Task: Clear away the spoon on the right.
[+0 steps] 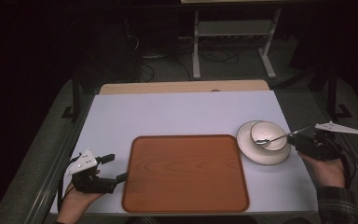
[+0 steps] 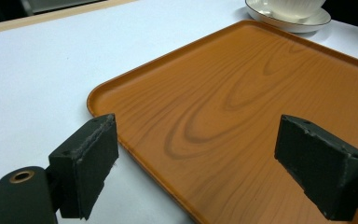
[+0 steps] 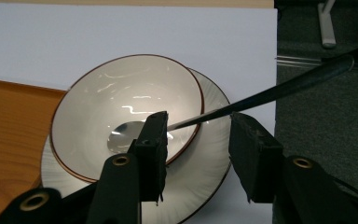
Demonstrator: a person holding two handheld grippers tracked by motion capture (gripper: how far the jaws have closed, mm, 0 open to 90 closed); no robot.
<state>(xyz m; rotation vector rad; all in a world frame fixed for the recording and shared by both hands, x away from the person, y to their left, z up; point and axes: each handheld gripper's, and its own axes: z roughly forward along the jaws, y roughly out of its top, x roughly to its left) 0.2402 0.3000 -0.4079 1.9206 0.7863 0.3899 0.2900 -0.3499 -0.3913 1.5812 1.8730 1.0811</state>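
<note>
spoon from right claw: the spoon (image 3: 261, 99) passes between the jaws of the right gripper (image 3: 198, 140), its handle crossing the gap on a slant, its head ahead and to the claw's left, resting inside the bowl (image 3: 93, 102).
long axis: head low in the bowl, handle rising up and away to the claw's right, out past the table (image 1: 168, 112) edge (so the claw sits across the shaft, not along it).
right claw state: partly open; the shaft looks to touch the left pad's top corner, the right pad stands clear of it, so I judge no firm grip.
nearer hand: the right, by far; the left gripper (image 1: 114, 169) rests well apart at the tray (image 1: 186, 172) corner, jaws wide, holding nothing.
next move, as I judge: close on the shaft where it crosses.
spoon's look: slim metal, shiny head, dark tapering handle.
bowl's look: cream, glossy, thin brown rim, standing on a ribbed plate (image 3: 205, 177) just right of the tray.
</note>
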